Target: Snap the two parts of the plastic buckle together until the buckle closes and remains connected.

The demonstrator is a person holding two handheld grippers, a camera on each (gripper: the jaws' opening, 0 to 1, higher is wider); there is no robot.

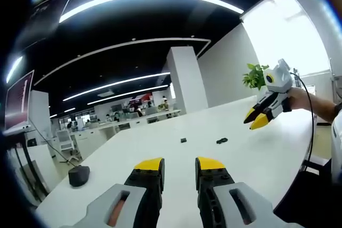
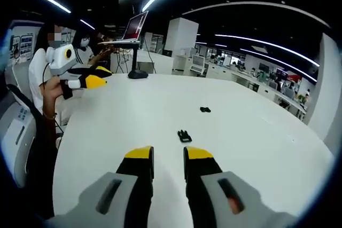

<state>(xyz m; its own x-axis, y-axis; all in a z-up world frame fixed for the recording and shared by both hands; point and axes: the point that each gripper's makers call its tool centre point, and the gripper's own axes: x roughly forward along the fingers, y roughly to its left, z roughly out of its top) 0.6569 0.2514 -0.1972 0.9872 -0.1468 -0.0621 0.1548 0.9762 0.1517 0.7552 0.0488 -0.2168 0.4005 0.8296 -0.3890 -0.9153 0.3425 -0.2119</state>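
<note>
Right now I have both tools lifted off the white table (image 2: 267, 148), neither one carrying anything.

Nearest in the right gripper view, my right gripper (image 2: 168, 156) has its yellow-tipped jaws parted with bare tabletop showing in the gap, so it is released. Just beyond those tips lies one buckle half (image 2: 184, 135), small, black and pronged, lined up almost straight ahead; I judge I hold the tool here because this is the piece it will pick first. Farther along the same surface sits the second buckle half (image 2: 205, 109), apart from the first, so nothing has been joined yet.

Over in the left gripper view, my left gripper (image 1: 179, 165) also stands slack, a clear gap between the jaws and nothing inside. The two black pieces show out in mid-table: one small dark half (image 1: 183, 140) and, to its right, the other (image 1: 222, 141), both well ahead of the tips. I read that distance as a waiting posture.

Each tool also appears across the table from the other; the left one shows at the far left of the right gripper view with its yellow tips close together.

Farther off, a laptop on a stand (image 2: 128, 30) and a dark mouse-like object (image 1: 79, 175) sit near the table edge, away from the work.
</note>
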